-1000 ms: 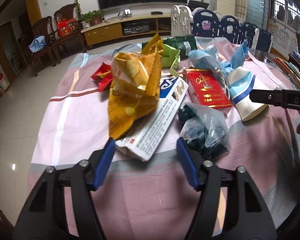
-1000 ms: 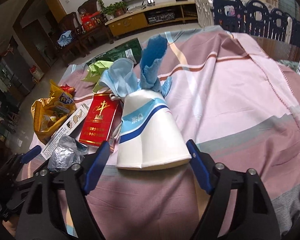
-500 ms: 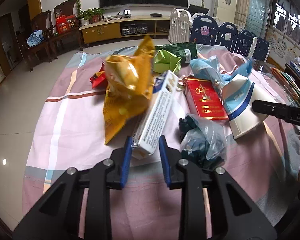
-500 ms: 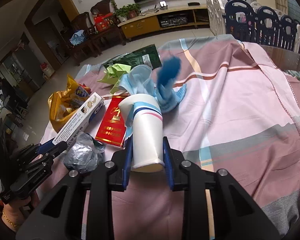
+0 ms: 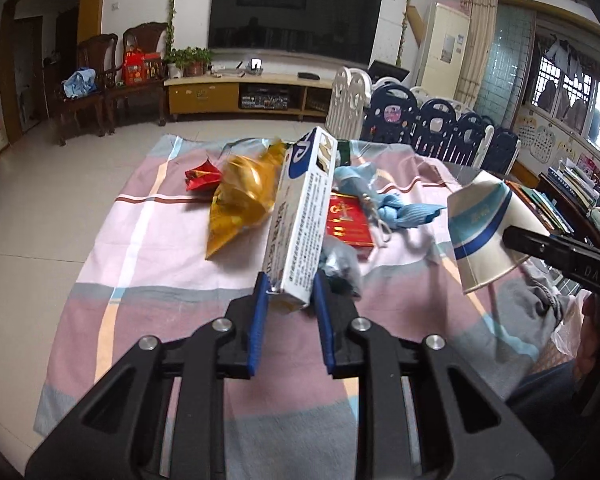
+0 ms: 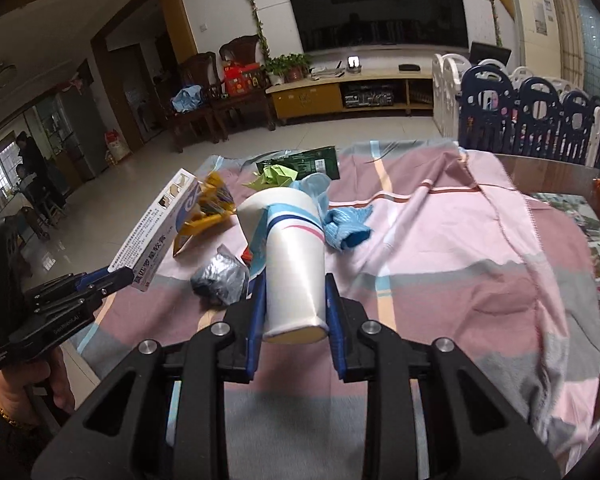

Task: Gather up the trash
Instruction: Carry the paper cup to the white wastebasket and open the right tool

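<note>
My left gripper (image 5: 288, 292) is shut on a long white and blue carton (image 5: 304, 216) and holds it tilted up above the table; the carton also shows in the right wrist view (image 6: 160, 236). My right gripper (image 6: 294, 304) is shut on a white paper cup (image 6: 296, 272) with blue stripes, lifted off the cloth; the cup also shows at the right of the left wrist view (image 5: 484, 232). On the pink checked cloth (image 5: 160, 240) lie a yellow snack bag (image 5: 240, 204), a red packet (image 5: 346, 220), a blue cloth (image 6: 346, 226) and a crumpled silver bag (image 6: 220, 280).
A red wrapper (image 5: 202, 176), a green paper wad (image 6: 278, 174) and a dark green packet (image 6: 316, 162) lie at the table's far side. A blue and white play fence (image 6: 532, 120) stands behind the table. Books (image 5: 556, 208) lie at the right edge.
Both grippers closed from open, the left on the carton and the right on the cup, then lifted them off the cloth. The yellow bag dropped back onto the table.
</note>
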`<state>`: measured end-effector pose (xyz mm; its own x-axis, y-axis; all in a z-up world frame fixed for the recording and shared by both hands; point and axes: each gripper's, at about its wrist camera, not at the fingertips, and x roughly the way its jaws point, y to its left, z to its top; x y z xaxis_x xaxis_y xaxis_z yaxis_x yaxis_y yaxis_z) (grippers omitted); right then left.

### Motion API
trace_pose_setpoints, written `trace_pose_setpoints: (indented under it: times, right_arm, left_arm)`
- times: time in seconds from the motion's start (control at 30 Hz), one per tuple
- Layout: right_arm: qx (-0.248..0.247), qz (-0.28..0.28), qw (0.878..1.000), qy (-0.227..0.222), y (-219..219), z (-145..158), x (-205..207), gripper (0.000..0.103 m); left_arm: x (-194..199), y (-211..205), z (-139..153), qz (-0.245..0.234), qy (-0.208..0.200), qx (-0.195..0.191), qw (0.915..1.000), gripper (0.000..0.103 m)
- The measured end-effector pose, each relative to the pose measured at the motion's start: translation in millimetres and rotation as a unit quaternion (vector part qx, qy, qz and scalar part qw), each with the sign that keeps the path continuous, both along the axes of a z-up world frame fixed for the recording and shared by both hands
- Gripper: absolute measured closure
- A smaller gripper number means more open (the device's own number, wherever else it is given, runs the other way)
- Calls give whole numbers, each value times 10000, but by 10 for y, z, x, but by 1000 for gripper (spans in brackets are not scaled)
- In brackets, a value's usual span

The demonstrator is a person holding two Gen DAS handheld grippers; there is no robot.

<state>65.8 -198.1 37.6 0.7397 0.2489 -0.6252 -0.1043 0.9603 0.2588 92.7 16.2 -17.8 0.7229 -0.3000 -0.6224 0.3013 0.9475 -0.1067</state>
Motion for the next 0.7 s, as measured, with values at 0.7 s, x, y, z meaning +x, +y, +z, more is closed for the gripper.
trace_pose_setpoints:
  times: [0.7]
  right_arm:
    - [-145, -116, 9997, 126, 4, -69, -184, 75]
  left_arm:
    - [-264, -174, -27, -94, 51, 165, 9998, 79]
